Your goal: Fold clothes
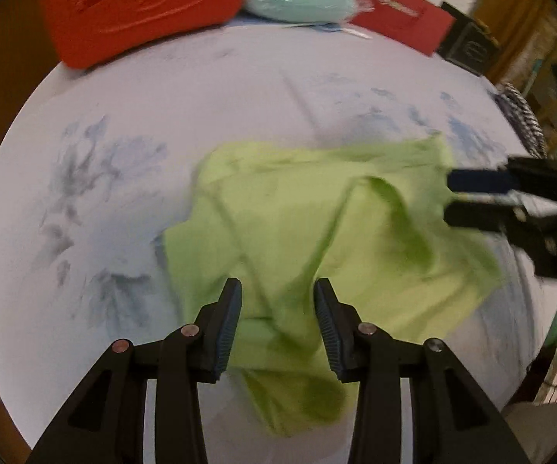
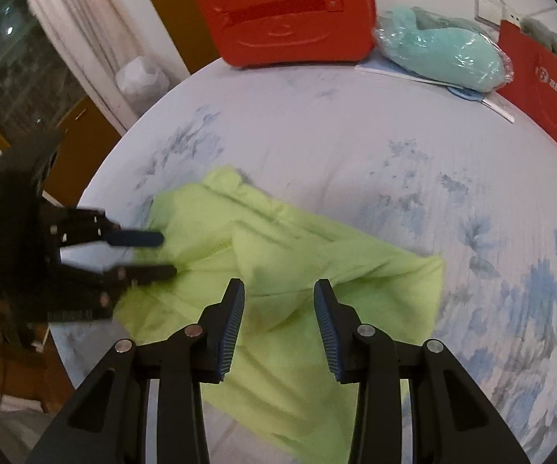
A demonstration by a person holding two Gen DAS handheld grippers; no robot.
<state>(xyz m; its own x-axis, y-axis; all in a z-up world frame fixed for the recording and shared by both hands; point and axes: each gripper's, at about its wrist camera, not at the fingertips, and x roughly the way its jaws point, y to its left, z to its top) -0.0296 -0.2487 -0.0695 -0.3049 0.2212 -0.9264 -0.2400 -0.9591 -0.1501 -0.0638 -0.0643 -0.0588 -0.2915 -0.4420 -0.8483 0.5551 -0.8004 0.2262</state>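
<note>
A lime-green garment [image 1: 317, 239] lies crumpled on the pale floral sheet, and it also shows in the right wrist view [image 2: 298, 263]. My left gripper [image 1: 277, 290] is open and empty, just above the garment's near part. It appears at the left of the right wrist view [image 2: 168, 253], open at the garment's left edge. My right gripper [image 2: 278, 290] is open and empty over the garment's middle. It shows at the right of the left wrist view [image 1: 448, 197], open at the garment's right edge.
A red case [image 2: 286, 11] stands at the far edge of the bed, with a mint-green bundle in plastic [image 2: 445, 54] and a red bag [image 2: 545, 89] to its right. A dark box [image 1: 468, 46] sits at the far right corner. The floral sheet [image 2: 356, 147] covers the bed.
</note>
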